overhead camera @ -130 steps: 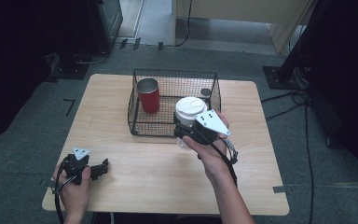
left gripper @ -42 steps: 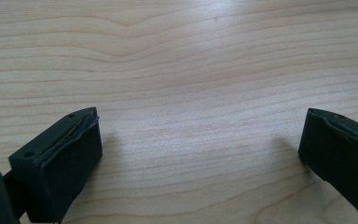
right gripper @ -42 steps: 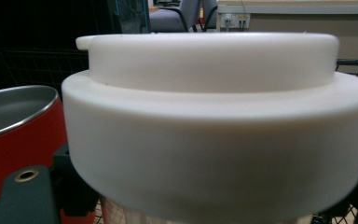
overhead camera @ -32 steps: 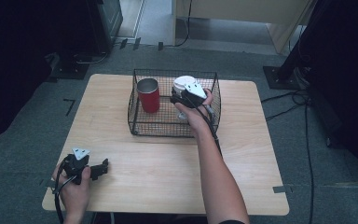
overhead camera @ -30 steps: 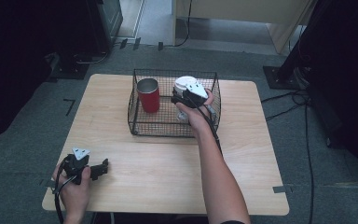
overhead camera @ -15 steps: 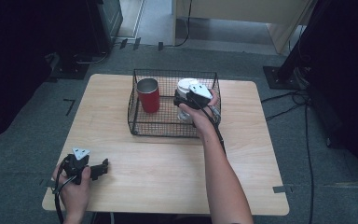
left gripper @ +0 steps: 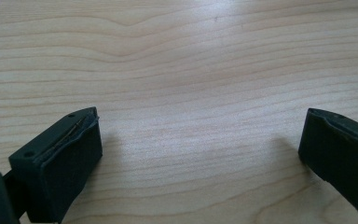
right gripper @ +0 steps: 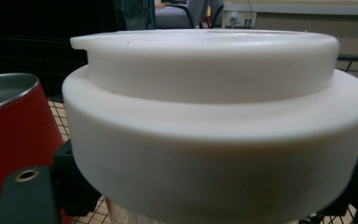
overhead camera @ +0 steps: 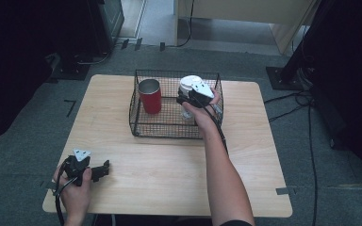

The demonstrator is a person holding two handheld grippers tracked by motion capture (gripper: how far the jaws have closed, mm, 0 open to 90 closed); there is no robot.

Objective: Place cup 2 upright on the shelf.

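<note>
A clear cup with a thick white lid [overhead camera: 189,83] [right gripper: 214,126] stands in the right half of the black wire basket [overhead camera: 169,129]. My right gripper [overhead camera: 185,97] reaches in over the front wall. Its jaws have just been closing, and they sit on either side of the cup just under the lid, shut on it. One black finger [right gripper: 32,196] shows at the lower left. A red metal cup [overhead camera: 150,95] [right gripper: 14,135] stands upright in the basket's left half. My left gripper [overhead camera: 102,170] [left gripper: 200,158] rests open on the bare wood at the table's front left.
The wooden table [overhead camera: 169,179] has bare room in front of the basket and on both sides of it. Cables [overhead camera: 306,136] run over the grey floor to the right. Dark equipment stands behind and beside the table.
Since the oldest frame the right gripper carried the white-lidded cup from the basket's front edge into its right half. Over the last second it barely shifted. The left gripper stayed still.
</note>
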